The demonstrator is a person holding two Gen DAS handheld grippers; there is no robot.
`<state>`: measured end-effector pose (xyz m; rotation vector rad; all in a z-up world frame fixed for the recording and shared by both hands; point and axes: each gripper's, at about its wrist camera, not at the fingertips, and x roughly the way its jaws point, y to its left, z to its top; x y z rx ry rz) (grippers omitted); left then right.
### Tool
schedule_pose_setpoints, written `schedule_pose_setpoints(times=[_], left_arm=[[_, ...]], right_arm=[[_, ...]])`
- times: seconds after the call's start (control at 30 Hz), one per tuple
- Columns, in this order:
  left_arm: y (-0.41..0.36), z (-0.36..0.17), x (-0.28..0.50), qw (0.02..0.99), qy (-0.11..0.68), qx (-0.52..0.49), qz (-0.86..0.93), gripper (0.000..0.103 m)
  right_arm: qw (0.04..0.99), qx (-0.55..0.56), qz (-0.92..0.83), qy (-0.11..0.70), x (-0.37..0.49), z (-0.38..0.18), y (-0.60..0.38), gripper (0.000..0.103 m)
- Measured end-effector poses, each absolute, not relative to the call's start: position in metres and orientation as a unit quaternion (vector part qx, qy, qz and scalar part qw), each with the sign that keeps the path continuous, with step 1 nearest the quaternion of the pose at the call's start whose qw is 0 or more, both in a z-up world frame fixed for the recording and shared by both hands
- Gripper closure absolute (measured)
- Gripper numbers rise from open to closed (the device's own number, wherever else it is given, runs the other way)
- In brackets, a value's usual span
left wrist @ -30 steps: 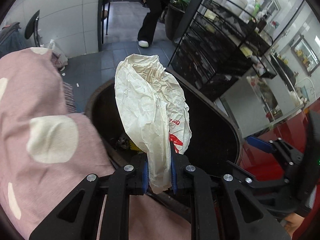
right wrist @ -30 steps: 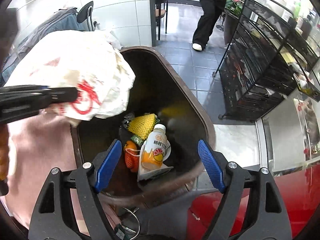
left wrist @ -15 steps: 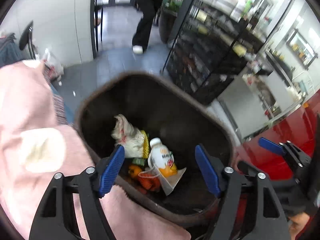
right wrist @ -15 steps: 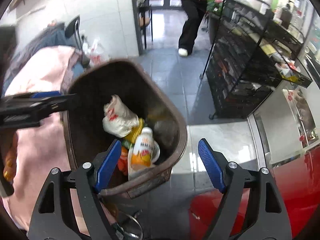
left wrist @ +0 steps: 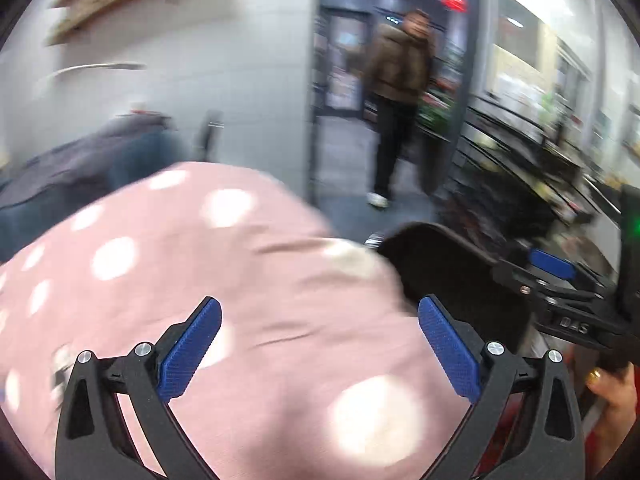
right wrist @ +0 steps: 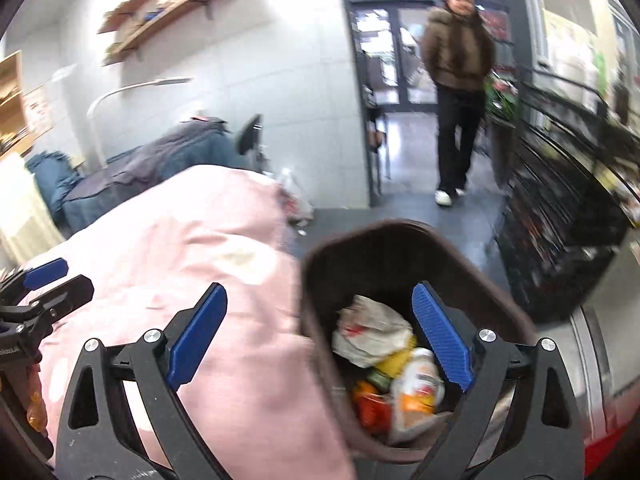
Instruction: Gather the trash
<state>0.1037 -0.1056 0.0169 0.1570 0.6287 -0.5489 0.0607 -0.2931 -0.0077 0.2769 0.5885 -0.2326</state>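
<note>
1. Left wrist view: the left gripper [left wrist: 318, 340] hangs over a pink cloth with pale dots [left wrist: 224, 280]. Its blue pads [left wrist: 188, 350] are spread wide and the jaws are opening, with nothing between them but the cloth beneath. Only the dark rim and far wall of the brown bin [left wrist: 448, 268] show here, at the right; its contents are hidden. This view alone shows the hand [left wrist: 614, 396] gripping the right gripper's handle at the lower right edge. The picture is heavily blurred. A person in a brown jacket [left wrist: 400, 68] stands in the doorway behind.

2. Right wrist view: the right gripper [right wrist: 320, 338] points down at the bin's near side, straddling its left rim [right wrist: 308, 280]; its jaws are opening too, released, gripping nothing. This view looks into the bin, which the other cannot: the crumpled white bag with red print [right wrist: 370, 330] lies on top of the trash, with a yellow net [right wrist: 394, 360], a drink bottle with an orange label [right wrist: 416, 392] and a red-orange piece [right wrist: 370, 404] below it. The left gripper shows at the far left edge [right wrist: 36, 292], over the pink cloth. Black wire racks [right wrist: 560, 184] line the right side.
</note>
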Motion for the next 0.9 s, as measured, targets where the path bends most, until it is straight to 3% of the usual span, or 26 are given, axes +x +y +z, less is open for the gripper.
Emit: schedule_pose_setpoints(times=[0.4, 0.9], left_arm=[[0.011, 0.015, 0.059, 0.963, 0.260, 0.035, -0.059, 0.006], [0.041, 0.022, 0.012, 0.974, 0.227, 0.001, -0.012, 0.006]], right_arm=[[0.972, 0.046, -0.043, 0.226, 0.043, 0.016, -0.180, 0.006], [0.976, 0.040, -0.027, 0.211, 0.009, 0.014, -0.154, 0.006]])
